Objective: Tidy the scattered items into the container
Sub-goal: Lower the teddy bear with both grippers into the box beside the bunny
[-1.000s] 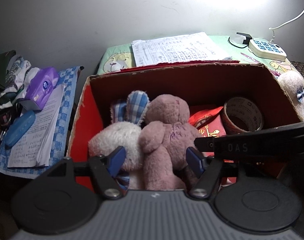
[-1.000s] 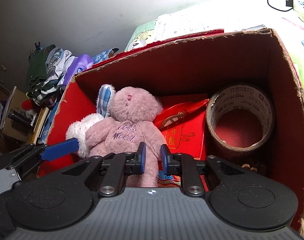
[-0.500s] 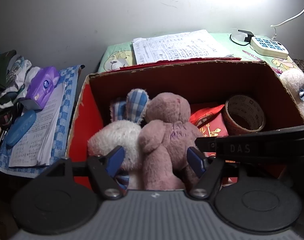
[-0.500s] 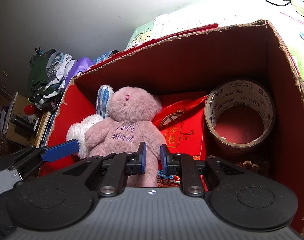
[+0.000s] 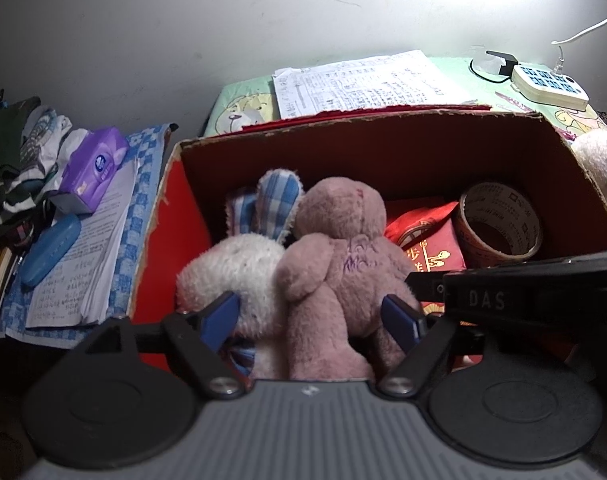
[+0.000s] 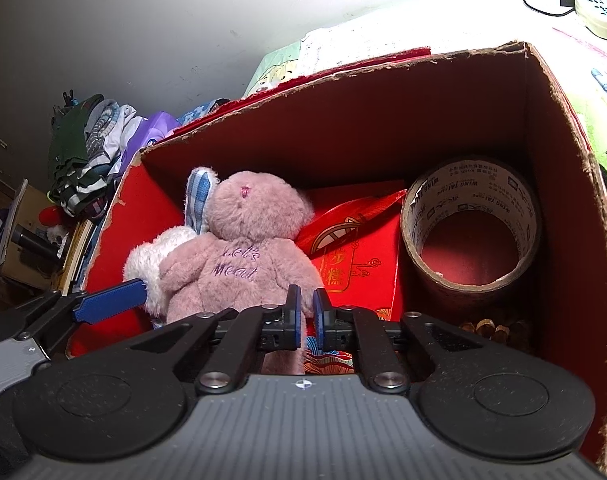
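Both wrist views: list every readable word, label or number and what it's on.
"Let's Meat": purple stitching on the pink plush.
"DAS": right gripper body, seen in the left wrist view.
"WING TAI TAPE": printed around the tape roll; its smaller print is unreadable.
Gold Chinese characters on the red packet: too stylised to read reliably.
Handwritten sheets, tissue pack logo: too small to read.

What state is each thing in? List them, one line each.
cardboard box: open at the top.
pink plush: inside the box, upright, back to the cameras.
white plush rabbit: inside the box, pressed against the pink plush.
tape roll: inside the box, at its right side, tilted.
left gripper: open, fingers astride both plushes.
right gripper: shut, empty.
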`<state>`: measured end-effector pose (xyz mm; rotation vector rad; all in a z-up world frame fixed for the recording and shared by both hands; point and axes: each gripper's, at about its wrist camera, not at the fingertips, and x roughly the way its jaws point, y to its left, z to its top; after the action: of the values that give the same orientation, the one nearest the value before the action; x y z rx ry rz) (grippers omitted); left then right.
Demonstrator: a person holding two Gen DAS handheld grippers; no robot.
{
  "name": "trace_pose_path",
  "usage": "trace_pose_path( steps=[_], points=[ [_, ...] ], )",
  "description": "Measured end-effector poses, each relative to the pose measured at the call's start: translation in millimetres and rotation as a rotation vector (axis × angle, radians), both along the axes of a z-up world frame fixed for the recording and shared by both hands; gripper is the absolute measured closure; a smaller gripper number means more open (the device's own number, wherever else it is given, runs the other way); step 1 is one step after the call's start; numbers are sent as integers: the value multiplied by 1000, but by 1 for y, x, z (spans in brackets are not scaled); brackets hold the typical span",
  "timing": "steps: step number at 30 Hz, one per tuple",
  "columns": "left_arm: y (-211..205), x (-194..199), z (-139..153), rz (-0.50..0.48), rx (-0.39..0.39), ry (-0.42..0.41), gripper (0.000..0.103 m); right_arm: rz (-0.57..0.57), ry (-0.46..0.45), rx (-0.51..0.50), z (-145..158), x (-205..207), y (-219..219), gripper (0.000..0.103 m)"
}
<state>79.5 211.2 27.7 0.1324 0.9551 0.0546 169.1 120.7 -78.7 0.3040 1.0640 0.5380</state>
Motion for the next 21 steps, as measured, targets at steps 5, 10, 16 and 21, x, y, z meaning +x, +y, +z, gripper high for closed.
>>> trace_pose_path(
  steps=[5,10,16,21],
  points=[
    [0,-1,-1,9,-1,0,21,-2,-3,-2,0,-1,0,93],
    [1,-1,-2,3,-1,-2,20,0,-6,2,0,0,0,94],
    [-16,-7,-12,-59,32,0,8,6,-29,-4,1,-2,1,92],
    [-6,-3,-6,-30,-32,10,7,-34,-21,57,0,-4,-5,88]
  ],
)
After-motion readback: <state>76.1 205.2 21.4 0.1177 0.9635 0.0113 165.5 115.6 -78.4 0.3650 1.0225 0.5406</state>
